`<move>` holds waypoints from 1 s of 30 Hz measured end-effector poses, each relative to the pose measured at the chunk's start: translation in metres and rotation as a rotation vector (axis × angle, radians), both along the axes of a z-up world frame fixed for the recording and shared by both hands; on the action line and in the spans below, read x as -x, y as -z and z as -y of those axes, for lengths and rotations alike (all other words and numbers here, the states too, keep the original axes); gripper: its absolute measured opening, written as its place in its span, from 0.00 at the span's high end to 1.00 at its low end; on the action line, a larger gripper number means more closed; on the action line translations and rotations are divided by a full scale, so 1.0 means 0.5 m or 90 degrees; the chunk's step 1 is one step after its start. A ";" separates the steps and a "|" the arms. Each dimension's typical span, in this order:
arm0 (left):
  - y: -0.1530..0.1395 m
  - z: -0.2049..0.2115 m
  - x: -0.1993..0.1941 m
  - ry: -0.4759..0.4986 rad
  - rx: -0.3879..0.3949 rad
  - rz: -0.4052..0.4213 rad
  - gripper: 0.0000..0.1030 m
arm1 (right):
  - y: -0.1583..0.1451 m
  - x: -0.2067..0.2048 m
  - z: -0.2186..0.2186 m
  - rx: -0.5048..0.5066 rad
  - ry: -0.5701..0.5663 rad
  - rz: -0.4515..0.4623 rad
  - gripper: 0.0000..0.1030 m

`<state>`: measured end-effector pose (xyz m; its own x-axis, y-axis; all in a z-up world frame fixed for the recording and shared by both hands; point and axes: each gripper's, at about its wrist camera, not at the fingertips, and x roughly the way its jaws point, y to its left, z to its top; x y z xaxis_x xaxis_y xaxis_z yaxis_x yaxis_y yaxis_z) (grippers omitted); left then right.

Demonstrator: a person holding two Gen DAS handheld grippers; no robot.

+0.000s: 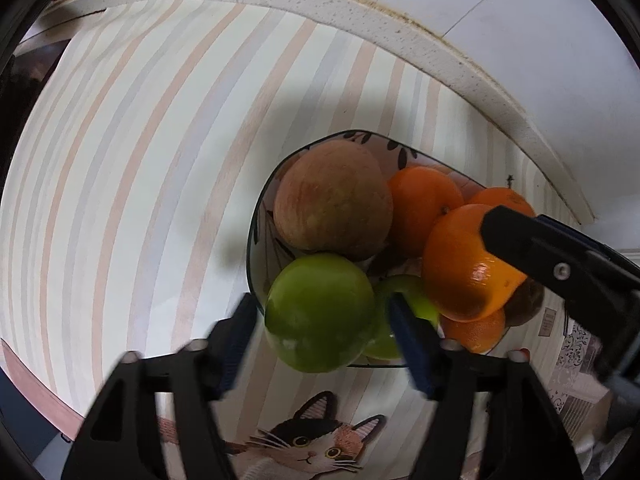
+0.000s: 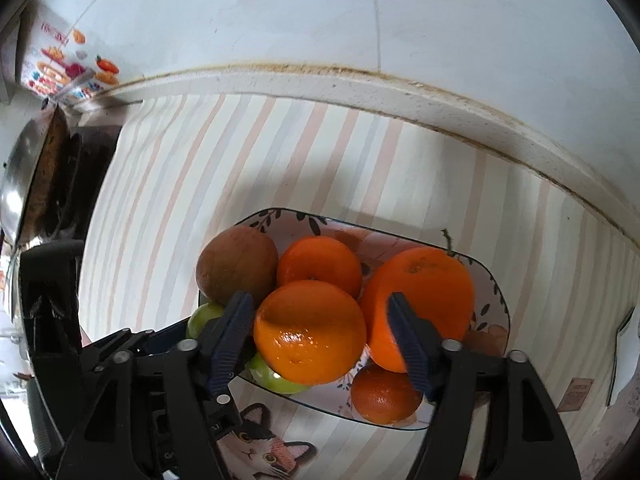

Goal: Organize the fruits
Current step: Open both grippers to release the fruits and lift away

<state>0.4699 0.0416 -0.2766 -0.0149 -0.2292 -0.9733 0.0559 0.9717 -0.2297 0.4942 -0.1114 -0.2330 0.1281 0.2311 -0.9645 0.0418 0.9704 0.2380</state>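
Left wrist view: striped tablecloth [image 1: 152, 152] in pale pink, grey and cream covers the counter, with a cartoon cat print [image 1: 312, 448] at the near edge. A speckled white ledge [image 1: 360, 12] runs along the back, with white wall tiles [image 1: 560, 40] above it. A leaf-patterned bowl [image 1: 260, 216] sits on the cloth, piled with fruit: a reddish-brown apple [image 1: 332, 196], a green apple [image 1: 320, 312], a second green one partly hidden behind it, and several oranges. The left gripper [image 1: 322, 320] points steeply down at the bowl's near rim. Its jaws stand wide, blurred, with the green apple between the blue pads; a gap shows on each side, so the pads do not press it. The right gripper's black finger [image 1: 540, 248] lies across the front orange [image 1: 464, 260].

Right wrist view: same striped cloth, ledge and tiles. At the far left are a steel pan [image 2: 24, 184] and a colourful printed sticker [image 2: 60, 68] on the wall. The bowl [image 2: 496, 292] holds the brown apple [image 2: 236, 268] at left and oranges in the middle and at right. The right gripper [image 2: 320, 332] straddles the front orange, jaws wide. The left pad sits just beside it, the right pad is clear of it, and the orange rests on the pile. The left gripper's body [image 2: 52, 300] is at the left edge.
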 end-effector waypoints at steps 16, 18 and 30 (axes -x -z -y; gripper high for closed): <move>-0.149 -0.033 0.063 0.060 -0.101 0.143 0.09 | -0.101 0.183 0.074 0.063 0.089 0.085 0.08; -0.165 -0.040 0.081 0.059 -0.104 0.156 0.09 | -0.108 0.208 0.076 0.073 0.097 0.096 0.08; -0.291 -0.033 0.202 0.093 -0.098 0.244 0.09 | -0.226 0.344 0.072 0.095 0.128 0.178 0.08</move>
<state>0.3688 0.0582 -0.1313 0.3323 -0.1027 -0.9376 0.2485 0.9685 -0.0180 0.3223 -0.1472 -0.1199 0.4199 0.0341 -0.9069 0.1890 0.9741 0.1241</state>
